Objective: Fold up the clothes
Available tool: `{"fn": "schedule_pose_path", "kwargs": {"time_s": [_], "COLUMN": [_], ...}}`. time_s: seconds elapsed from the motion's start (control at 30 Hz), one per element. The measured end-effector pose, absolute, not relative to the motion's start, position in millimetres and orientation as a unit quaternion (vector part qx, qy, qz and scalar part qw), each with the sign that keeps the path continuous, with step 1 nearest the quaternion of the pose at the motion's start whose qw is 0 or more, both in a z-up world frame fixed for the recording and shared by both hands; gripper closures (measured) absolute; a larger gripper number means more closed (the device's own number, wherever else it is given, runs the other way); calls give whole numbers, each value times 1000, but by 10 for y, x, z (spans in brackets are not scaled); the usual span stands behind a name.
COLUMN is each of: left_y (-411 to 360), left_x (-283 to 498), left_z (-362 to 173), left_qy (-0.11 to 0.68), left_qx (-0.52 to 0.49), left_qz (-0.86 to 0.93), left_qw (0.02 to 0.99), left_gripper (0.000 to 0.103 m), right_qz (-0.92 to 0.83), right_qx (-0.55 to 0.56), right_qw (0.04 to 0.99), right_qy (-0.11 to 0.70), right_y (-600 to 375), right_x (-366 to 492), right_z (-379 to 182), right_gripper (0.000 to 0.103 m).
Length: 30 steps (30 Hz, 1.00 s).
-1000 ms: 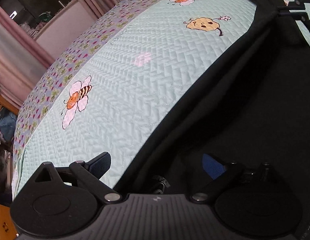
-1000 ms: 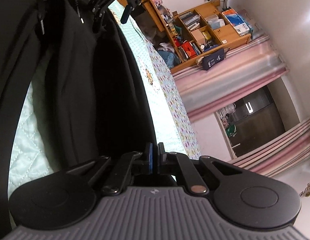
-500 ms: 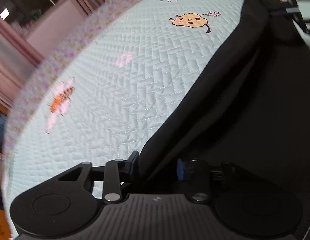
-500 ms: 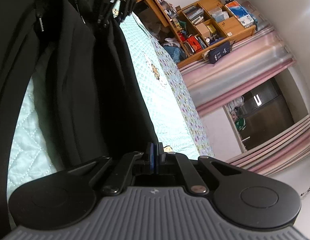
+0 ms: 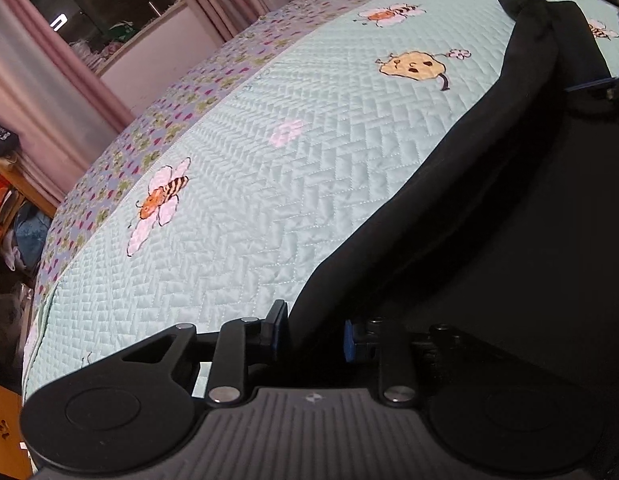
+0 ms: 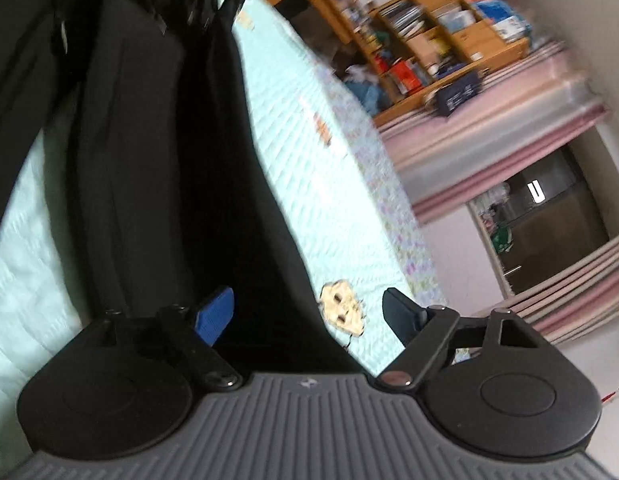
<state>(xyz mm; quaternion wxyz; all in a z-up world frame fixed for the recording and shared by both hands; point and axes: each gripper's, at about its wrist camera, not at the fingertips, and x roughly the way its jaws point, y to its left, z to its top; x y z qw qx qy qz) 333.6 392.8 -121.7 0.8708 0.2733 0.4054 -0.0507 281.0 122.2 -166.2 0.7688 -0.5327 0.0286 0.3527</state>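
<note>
A black garment (image 5: 489, 220) is lying spread out on a pale green quilted bedspread (image 5: 309, 160), taking up the side away from the bedspread's purple flowered border, with one long, fairly straight edge running slantwise across the quilt. Along that edge the cloth is doubling over itself in a soft rolled fold, and its far end is narrowing to a bunched tip near the head of the bed. From the other side the same garment (image 6: 149, 160) is showing long lengthwise creases, and a strip of bedspread (image 6: 25, 240) is peeking out between two of its dark panels.
</note>
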Motion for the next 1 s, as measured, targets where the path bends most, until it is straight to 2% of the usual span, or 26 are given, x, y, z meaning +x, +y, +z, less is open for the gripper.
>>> {"fn": "schedule_pose_path", "kwargs": {"time_s": [0.03, 0.1, 0.13, 0.4, 0.5, 0.6, 0.7, 0.73, 0.77, 0.8, 0.87, 0.93, 1.0], "left_y": [3922, 3911, 3906, 3980, 4022, 4065, 4089, 4114, 4150, 4218, 4396, 4518, 4565], "left_x": [3325, 3310, 3312, 3524, 3601, 3706, 3767, 3775, 3778, 3767, 3727, 3680, 3621], "left_z": [-1218, -1221, -1225, -1217, -1241, -1352, -1420, -1406, -1386, -1350, -1273, -1203, -1128], "left_qy": [404, 403, 404, 411, 417, 436, 437, 434, 430, 427, 429, 423, 409], "left_qx": [273, 273, 271, 252, 246, 229, 226, 224, 218, 200, 142, 103, 80], "left_qz": [-49, -43, -39, 30, 43, 46, 68, 90, 111, 123, 117, 126, 139], "left_qw": [871, 872, 873, 876, 874, 869, 868, 868, 869, 873, 885, 892, 898], "left_gripper": [73, 73, 73, 75, 75, 71, 51, 26, 7, 4, 10, 9, 8], "right_qz": [353, 353, 353, 287, 274, 271, 282, 275, 268, 272, 280, 299, 318], "right_qx": [-532, -531, -530, -534, -550, -556, -551, -537, -522, -497, -446, -388, -327], "right_qw": [768, 768, 768, 794, 788, 784, 780, 791, 802, 816, 843, 865, 883], "right_qy": [39, 60, 70, 38, 31, 45, 89, 102, 115, 113, 109, 111, 114], "right_y": [1244, 1288, 1310, 1765, 2010, 2146, 2211, 2199, 2185, 2108, 1946, 1645, 1339], "right_x": [2858, 2954, 3003, 3509, 3726, 3944, 4093, 4130, 4166, 4122, 4024, 3853, 3680], "right_z": [-1663, -1661, -1660, -1461, -1526, -1704, -1907, -1918, -1925, -1863, -1727, -1582, -1436], "right_gripper": [23, 52, 97, 96, 96, 91, 71, 64, 59, 55, 34, 28, 28]}}
